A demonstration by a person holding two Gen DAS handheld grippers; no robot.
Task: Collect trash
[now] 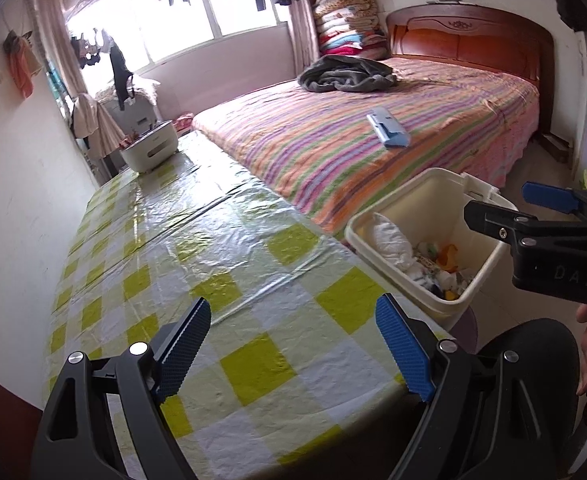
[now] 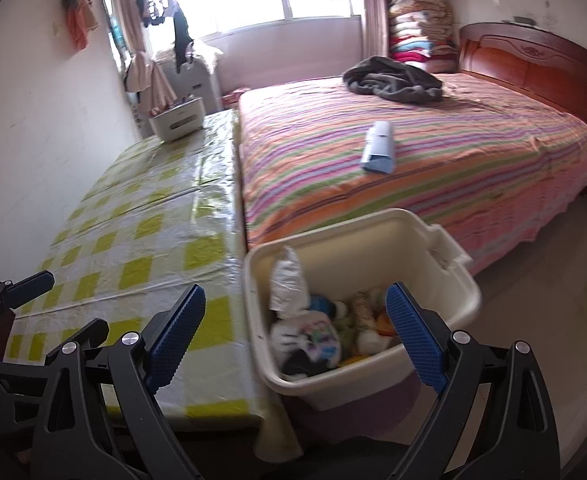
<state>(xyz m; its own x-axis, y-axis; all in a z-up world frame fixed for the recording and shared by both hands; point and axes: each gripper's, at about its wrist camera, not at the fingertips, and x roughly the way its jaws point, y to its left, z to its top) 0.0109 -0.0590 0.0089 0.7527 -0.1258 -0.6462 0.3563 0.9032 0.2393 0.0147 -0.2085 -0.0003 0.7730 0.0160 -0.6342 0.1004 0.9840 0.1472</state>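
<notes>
Left tongs: spread wide, nothing between the blue pads; held over the near end of the table.
Right tongs: spread wide, nothing held; poised above the near rim of the bin, one pad over the table edge, the other over the bin's contents.
Trash bin: cream plastic, open top, on the floor, just beside the table's near corner and near the foot of the bed.
Trash: inside the bin; crumpled white wrapper or bag upright at the left wall, mixed coloured scraps below. Single items too blurred to name.
Table: green-and-white checked cloth under shiny clear film.
White container: far end of the table.
Bed: striped sheet; blue-and-white flat object lying mid-bed, dark blanket bunched near the headboard.
</notes>
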